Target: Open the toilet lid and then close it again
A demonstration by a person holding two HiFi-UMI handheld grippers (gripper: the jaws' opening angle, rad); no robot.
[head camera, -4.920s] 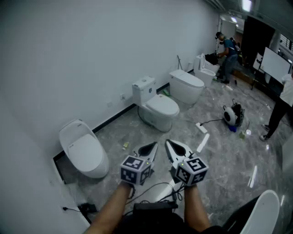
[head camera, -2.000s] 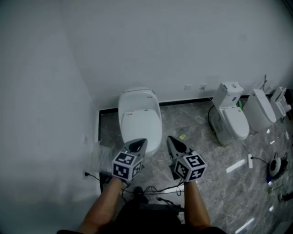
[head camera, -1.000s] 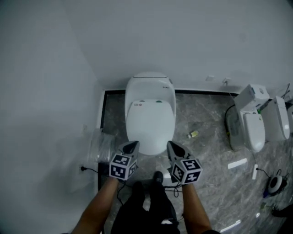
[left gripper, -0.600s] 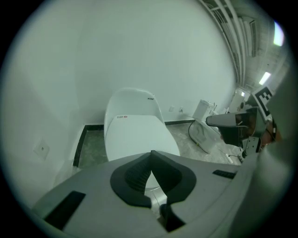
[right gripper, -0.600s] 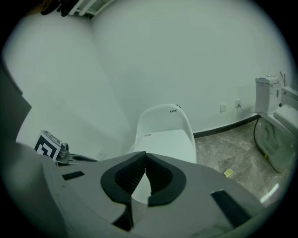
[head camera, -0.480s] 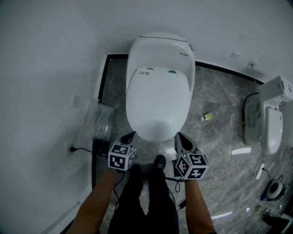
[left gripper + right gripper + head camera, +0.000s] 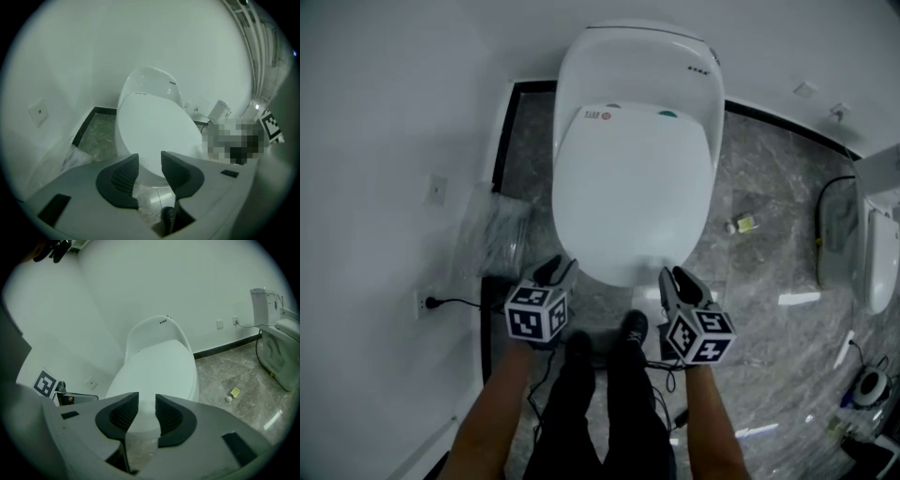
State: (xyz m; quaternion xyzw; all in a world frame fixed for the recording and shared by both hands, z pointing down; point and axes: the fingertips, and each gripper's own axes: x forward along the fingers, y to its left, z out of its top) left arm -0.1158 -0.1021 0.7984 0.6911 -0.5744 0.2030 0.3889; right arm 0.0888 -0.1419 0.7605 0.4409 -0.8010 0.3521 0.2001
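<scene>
The toilet lid (image 7: 633, 202) lies shut, its red label (image 7: 596, 115) unreadable. The jaws of the left gripper (image 7: 553, 269) and right gripper (image 7: 676, 277) have just been opening and stand slightly apart, empty.

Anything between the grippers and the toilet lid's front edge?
Nothing visible. The left gripper and right gripper sit just short of the closed lid's front rim, one at each side, with only floor showing in the gaps. Both have just been opening their jaws, and nothing is between them.
</scene>
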